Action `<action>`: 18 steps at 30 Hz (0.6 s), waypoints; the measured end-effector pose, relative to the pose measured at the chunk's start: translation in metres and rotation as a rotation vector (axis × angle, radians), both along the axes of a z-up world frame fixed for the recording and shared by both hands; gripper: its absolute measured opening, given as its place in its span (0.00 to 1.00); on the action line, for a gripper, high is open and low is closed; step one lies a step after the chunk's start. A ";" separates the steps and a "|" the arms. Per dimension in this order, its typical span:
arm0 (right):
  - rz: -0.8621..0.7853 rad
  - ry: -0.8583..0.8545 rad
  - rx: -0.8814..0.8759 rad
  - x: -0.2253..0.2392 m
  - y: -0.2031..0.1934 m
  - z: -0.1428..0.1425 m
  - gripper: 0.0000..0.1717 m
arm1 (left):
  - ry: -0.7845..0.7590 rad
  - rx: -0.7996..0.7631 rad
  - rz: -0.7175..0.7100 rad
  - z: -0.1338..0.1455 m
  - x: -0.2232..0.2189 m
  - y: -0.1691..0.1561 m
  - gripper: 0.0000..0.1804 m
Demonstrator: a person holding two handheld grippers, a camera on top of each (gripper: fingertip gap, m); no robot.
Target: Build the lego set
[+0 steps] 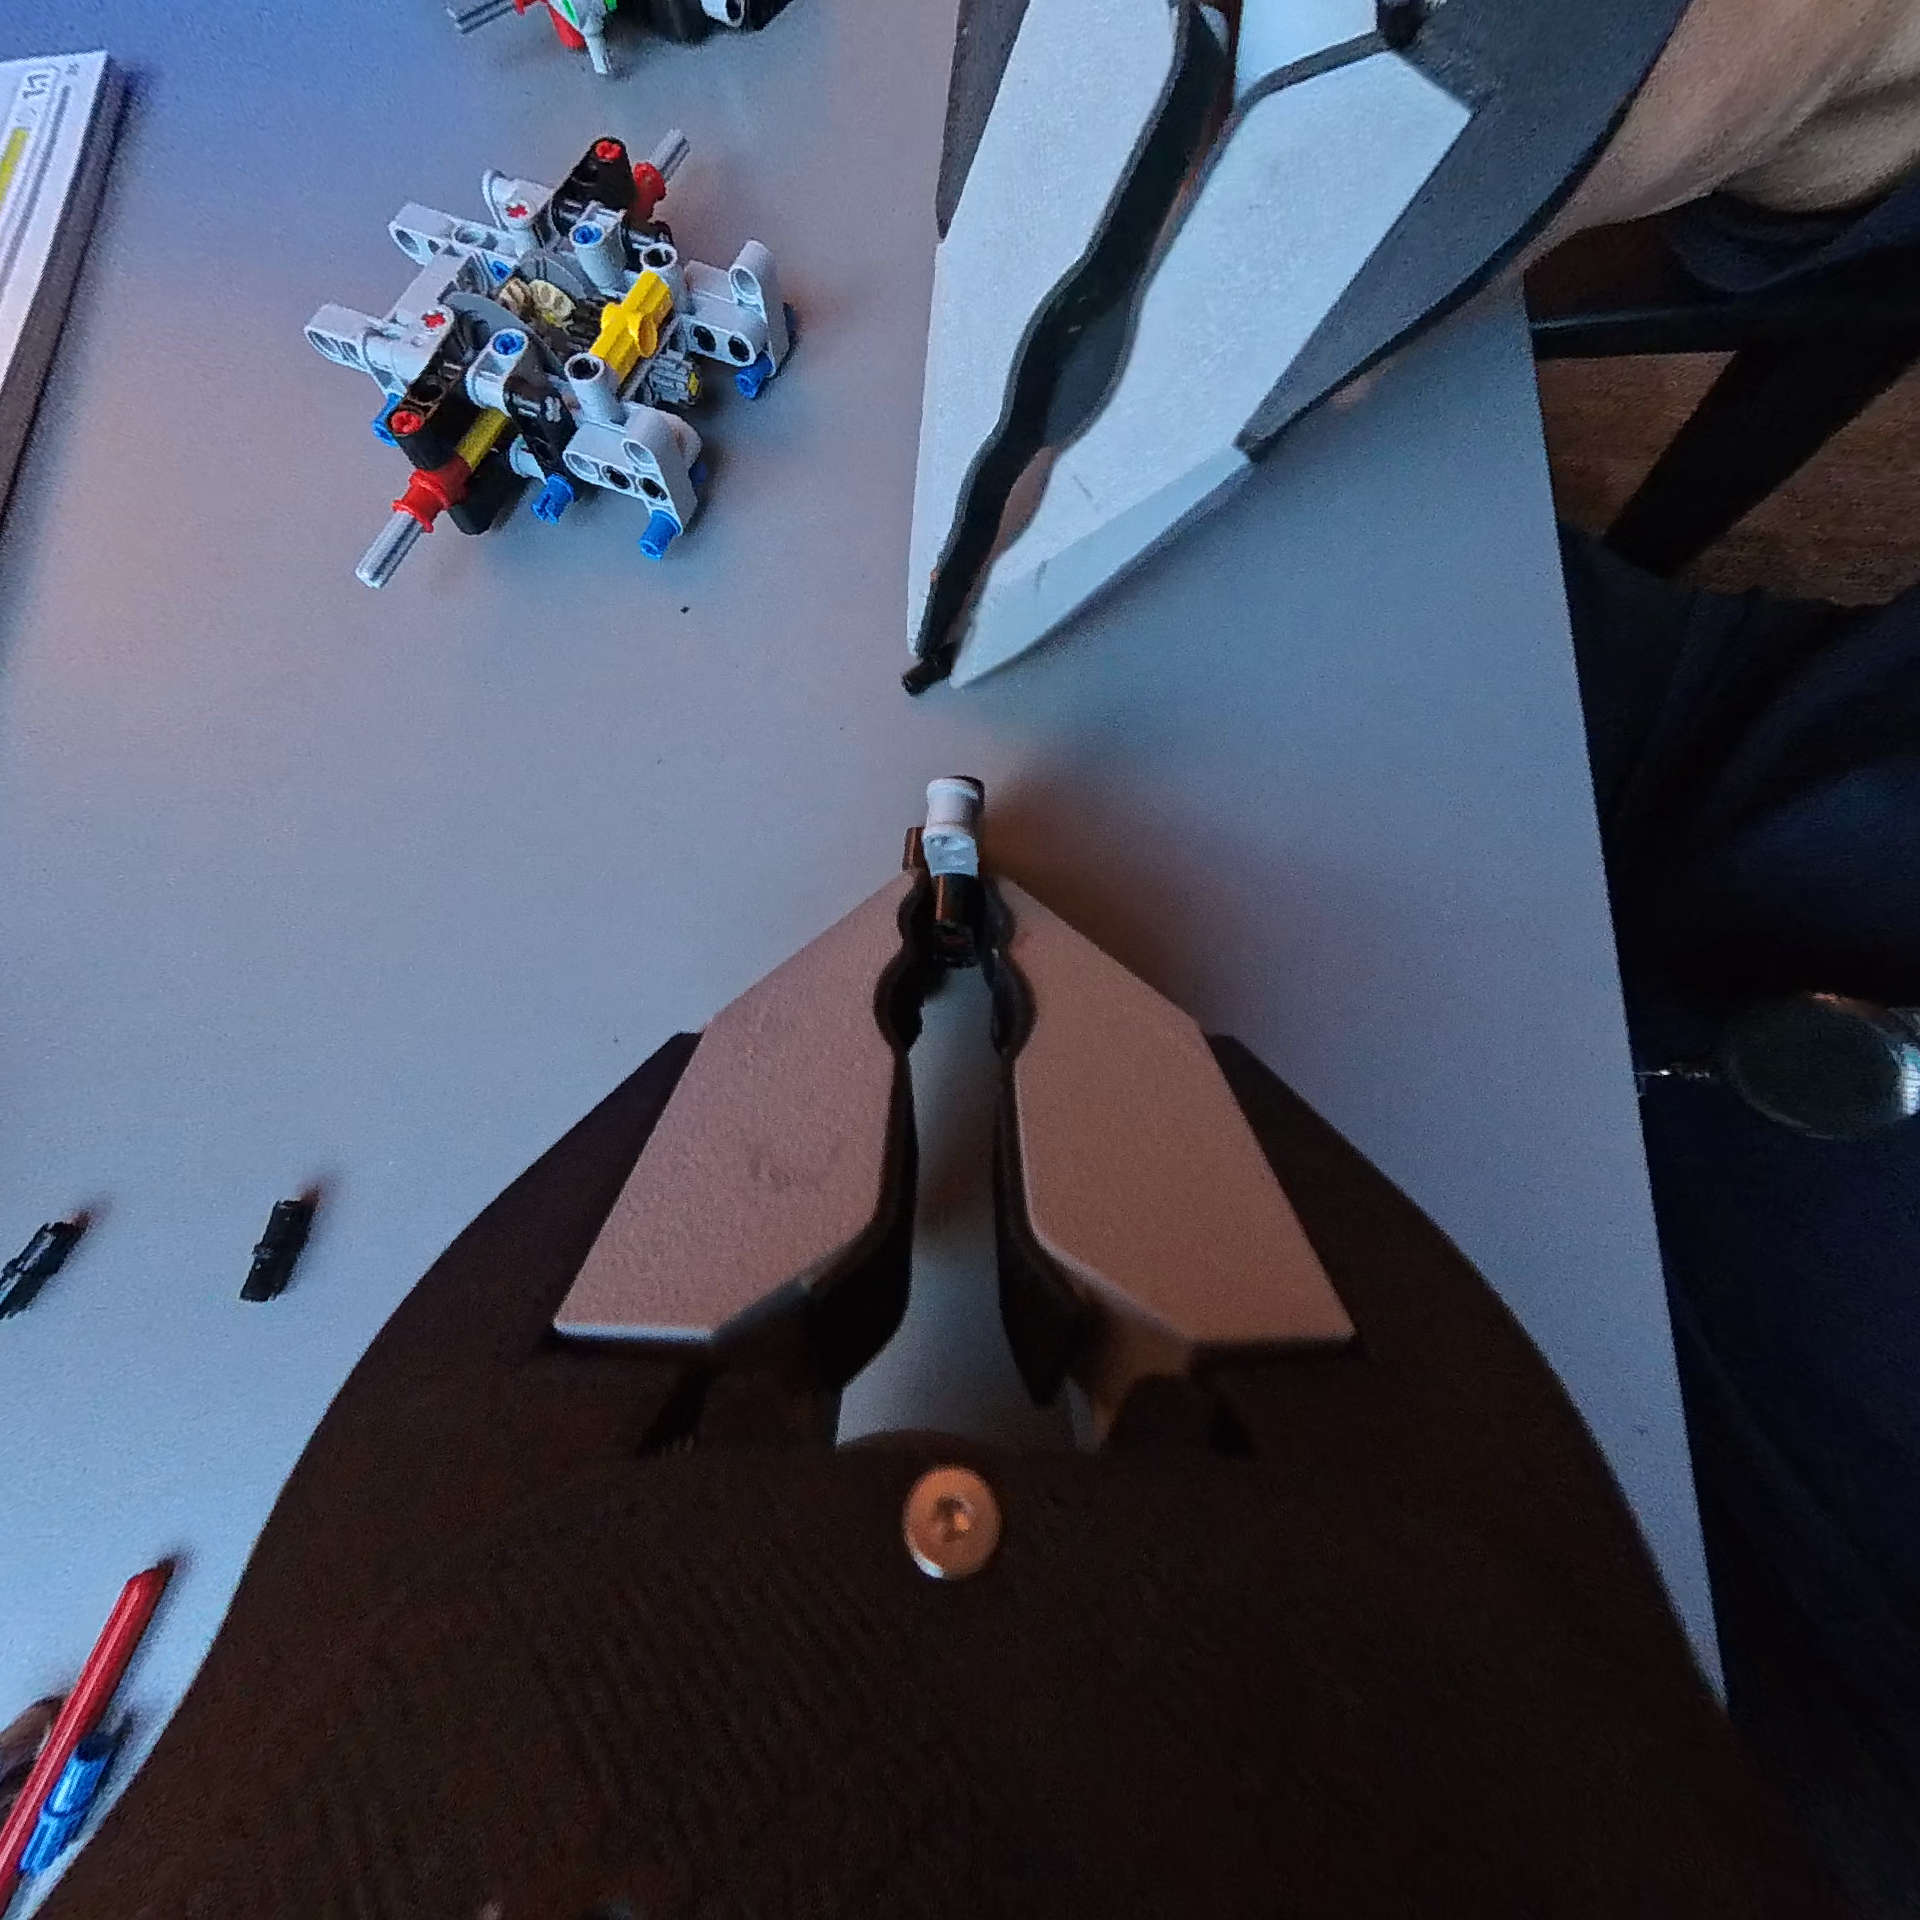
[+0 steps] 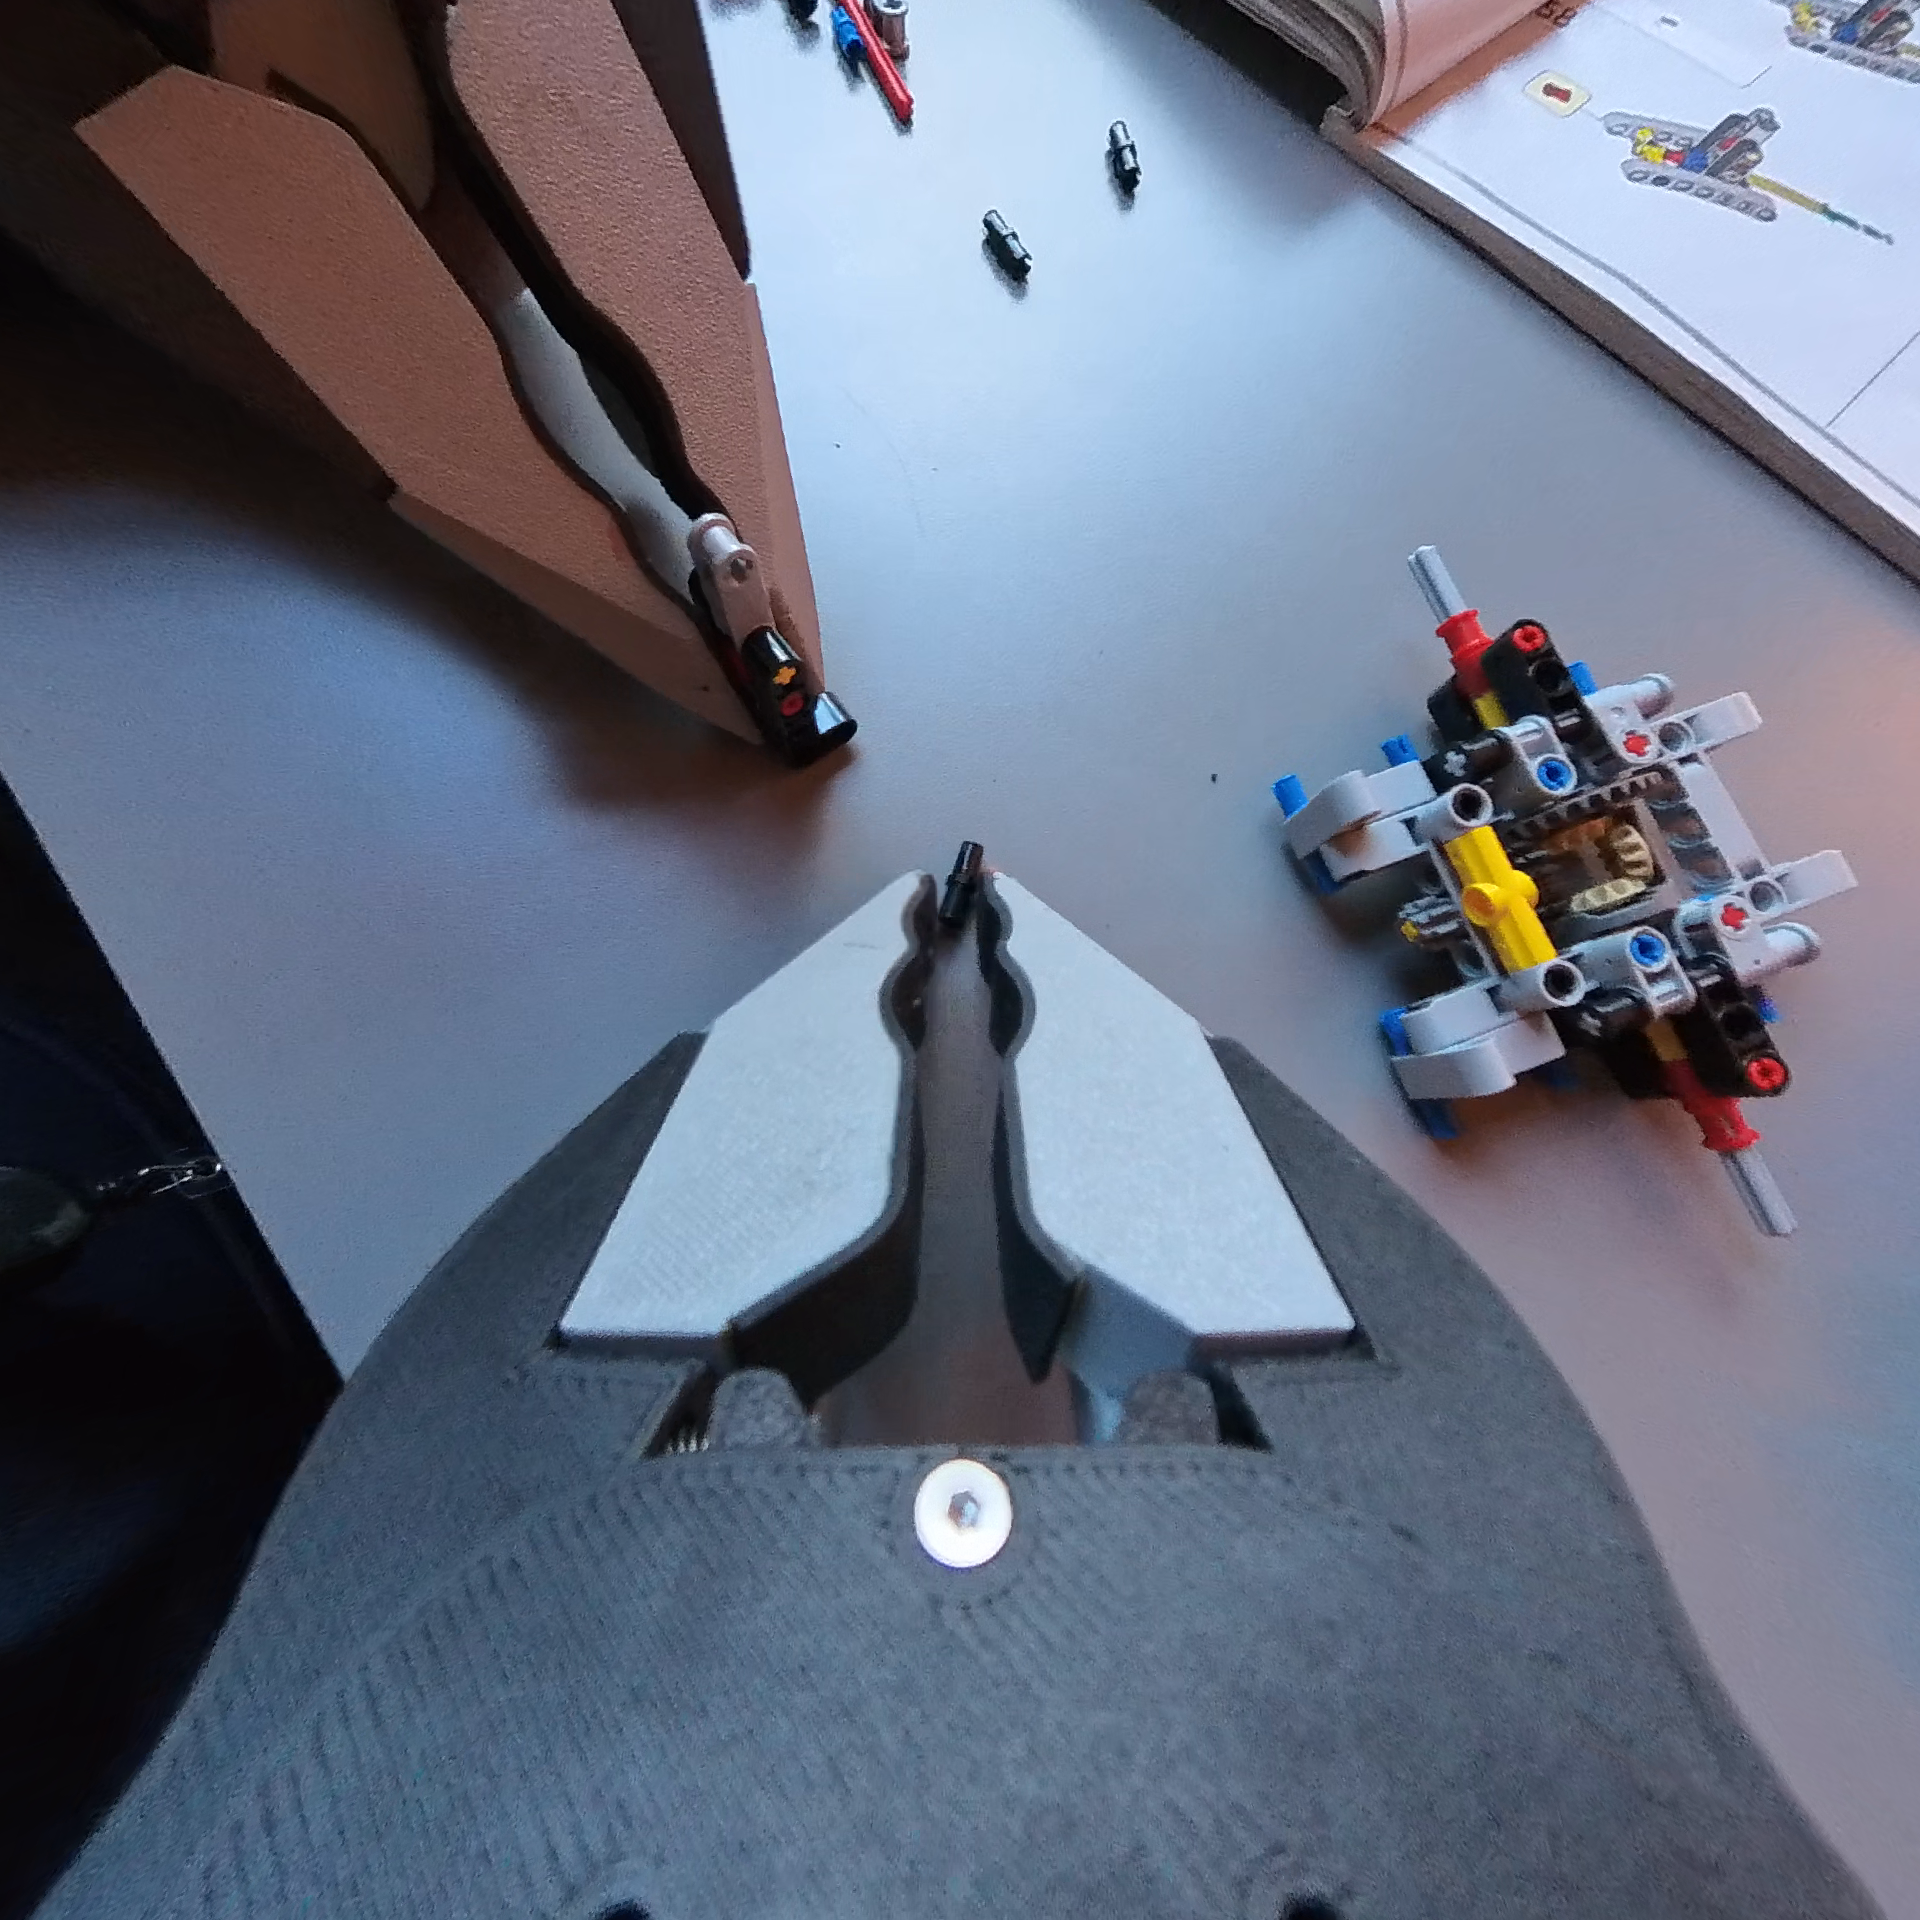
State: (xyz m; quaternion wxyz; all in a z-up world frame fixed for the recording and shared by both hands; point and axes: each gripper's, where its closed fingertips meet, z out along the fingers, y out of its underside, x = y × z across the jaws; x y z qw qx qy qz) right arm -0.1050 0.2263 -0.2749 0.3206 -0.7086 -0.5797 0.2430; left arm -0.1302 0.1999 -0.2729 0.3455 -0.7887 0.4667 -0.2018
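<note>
Right jaws (image 2: 961, 883) pinching black pin (image 2: 958, 881), left jaws (image 1: 951, 883) pinching grey-black connector (image 1: 951, 847), tips near.

No legible text. The open instruction booklet (image 2: 1683, 239) at the table's (image 2: 1091, 499) far edge bears printed assembly diagrams and small marks too blurred to make out; its edge (image 1: 42, 208) in the left wrist view likewise.
</note>
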 end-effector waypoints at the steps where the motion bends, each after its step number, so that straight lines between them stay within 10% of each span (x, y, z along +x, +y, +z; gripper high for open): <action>1: 0.000 -0.002 0.007 0.000 0.001 0.000 0.01 | 0.002 0.003 0.000 0.000 0.000 0.000 0.03; 18: 0.490 0.060 -0.167 -0.016 -0.029 0.012 0.01 | 0.046 0.258 -0.114 0.013 0.000 -0.007 0.03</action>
